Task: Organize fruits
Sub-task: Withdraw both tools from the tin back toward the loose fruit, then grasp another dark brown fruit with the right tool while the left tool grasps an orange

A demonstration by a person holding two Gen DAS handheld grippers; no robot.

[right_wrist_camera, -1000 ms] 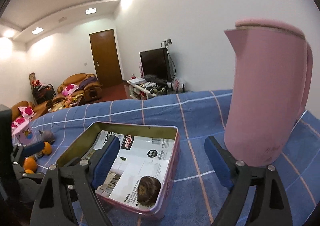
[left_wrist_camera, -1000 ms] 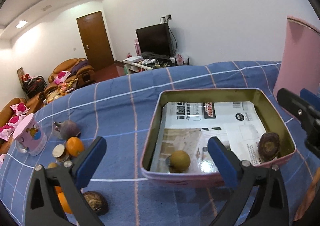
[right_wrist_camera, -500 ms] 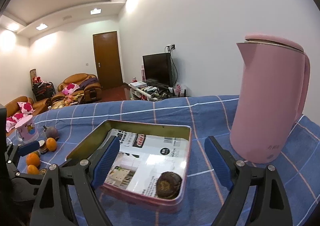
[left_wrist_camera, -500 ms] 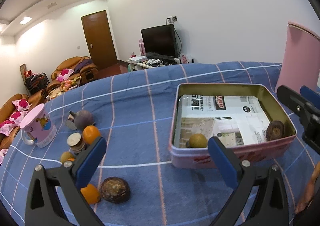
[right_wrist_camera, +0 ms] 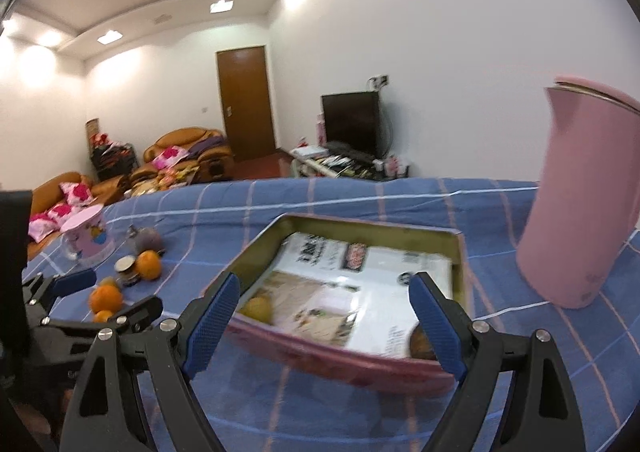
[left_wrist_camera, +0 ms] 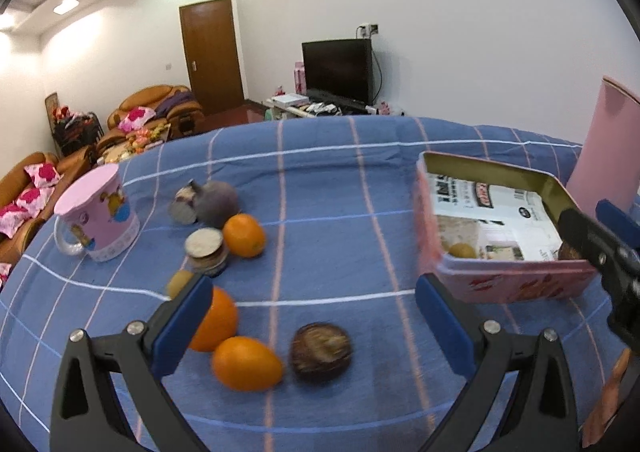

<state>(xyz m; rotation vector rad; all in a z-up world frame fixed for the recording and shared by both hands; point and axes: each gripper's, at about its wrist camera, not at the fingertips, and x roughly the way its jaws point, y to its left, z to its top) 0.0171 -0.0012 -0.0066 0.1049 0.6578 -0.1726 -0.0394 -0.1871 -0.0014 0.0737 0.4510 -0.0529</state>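
My left gripper (left_wrist_camera: 312, 322) is open and hangs low over loose fruit on the blue checked cloth. A brown round fruit (left_wrist_camera: 321, 350) and a small orange (left_wrist_camera: 246, 362) lie between its fingers, untouched. A bigger orange (left_wrist_camera: 214, 318) is partly behind the left finger. Farther back lie another orange (left_wrist_camera: 244, 235), a purple fruit (left_wrist_camera: 216, 202) and cut halves (left_wrist_camera: 203, 246). My right gripper (right_wrist_camera: 324, 322) is open above the near edge of the pink tin (right_wrist_camera: 372, 222), which holds a yellow fruit (right_wrist_camera: 258, 308) and a brown fruit (right_wrist_camera: 422, 342) on printed paper.
A pink mug (left_wrist_camera: 98, 218) stands upside down left of the fruit. A tall pink kettle (right_wrist_camera: 588, 212) stands right of the tin. The right gripper's finger (left_wrist_camera: 600, 236) reaches in over the tin's right end. Bare cloth lies between fruit and tin.
Both grippers have swung left. The left one went from over the tin to over the loose fruit. In the right view the kettle slid to the right edge. Both stayed open.
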